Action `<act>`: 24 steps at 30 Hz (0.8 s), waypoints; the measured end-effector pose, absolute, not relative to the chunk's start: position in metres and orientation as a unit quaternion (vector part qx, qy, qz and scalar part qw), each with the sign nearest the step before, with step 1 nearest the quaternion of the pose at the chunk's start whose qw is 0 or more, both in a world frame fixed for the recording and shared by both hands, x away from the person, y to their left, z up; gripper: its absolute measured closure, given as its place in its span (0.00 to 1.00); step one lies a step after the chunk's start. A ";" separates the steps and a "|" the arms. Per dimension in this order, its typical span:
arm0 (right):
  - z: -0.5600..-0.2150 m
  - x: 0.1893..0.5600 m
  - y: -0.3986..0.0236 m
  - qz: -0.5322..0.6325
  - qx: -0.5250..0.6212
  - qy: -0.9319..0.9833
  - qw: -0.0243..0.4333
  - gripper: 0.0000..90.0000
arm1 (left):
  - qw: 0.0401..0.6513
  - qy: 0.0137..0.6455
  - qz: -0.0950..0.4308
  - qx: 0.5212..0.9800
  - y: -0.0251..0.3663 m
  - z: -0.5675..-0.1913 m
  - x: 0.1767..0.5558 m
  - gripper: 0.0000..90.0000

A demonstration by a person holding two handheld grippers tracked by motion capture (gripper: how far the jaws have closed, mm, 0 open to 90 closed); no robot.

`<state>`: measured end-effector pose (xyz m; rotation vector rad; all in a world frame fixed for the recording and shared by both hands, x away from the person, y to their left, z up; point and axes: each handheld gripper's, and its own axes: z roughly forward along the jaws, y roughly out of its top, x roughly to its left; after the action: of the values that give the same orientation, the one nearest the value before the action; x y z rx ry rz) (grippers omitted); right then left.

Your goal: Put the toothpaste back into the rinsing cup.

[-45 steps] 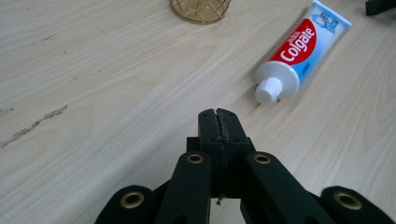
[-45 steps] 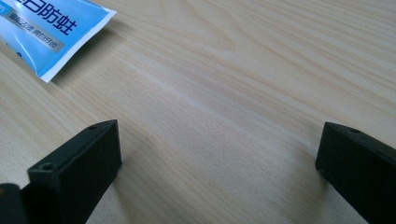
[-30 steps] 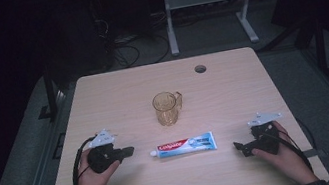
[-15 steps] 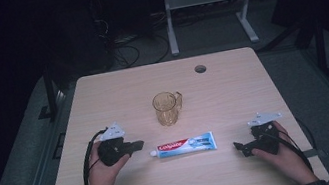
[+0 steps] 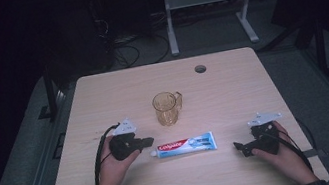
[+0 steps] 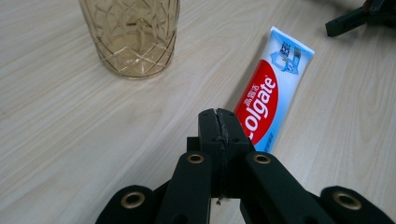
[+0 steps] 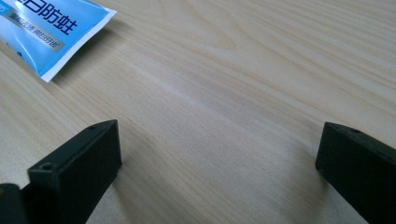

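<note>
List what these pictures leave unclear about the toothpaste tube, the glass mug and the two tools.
- Toothpaste tube: in the left gripper view its cap end sits behind the shut left tool; whether they touch is unclear.
- Glass mug: top cut off by that view's upper edge; contents unknown.
- Tube in the right gripper view: one corner shows, the rest cut off by the frame edge.
- Right tool: too small in the high view to judge.

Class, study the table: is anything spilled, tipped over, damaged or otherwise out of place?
Nothing stands out. The amber glass mug stands upright and looks empty, the toothpaste tube lies flat and whole in front of it, and the wooden table shows no spill.
</note>
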<state>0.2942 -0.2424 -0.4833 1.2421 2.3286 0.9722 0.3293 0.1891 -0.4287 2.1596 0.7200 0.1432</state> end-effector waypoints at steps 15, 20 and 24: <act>-0.483 0.294 -0.242 0.341 0.435 0.817 0.164 0.00 | 0.403 0.268 0.040 0.874 0.158 -0.449 0.343 1.00; -0.483 0.294 -0.242 0.341 0.435 0.817 0.164 0.00 | 0.394 0.268 0.034 0.878 0.157 -0.456 0.344 1.00; -0.483 0.294 -0.242 0.341 0.435 0.817 0.163 0.00 | 0.393 0.260 0.026 0.882 0.154 -0.457 0.342 1.00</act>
<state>0.2941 -0.2423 -0.4833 1.2407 2.3310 0.9722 0.3418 0.1542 -0.4573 2.2373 0.6589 0.0652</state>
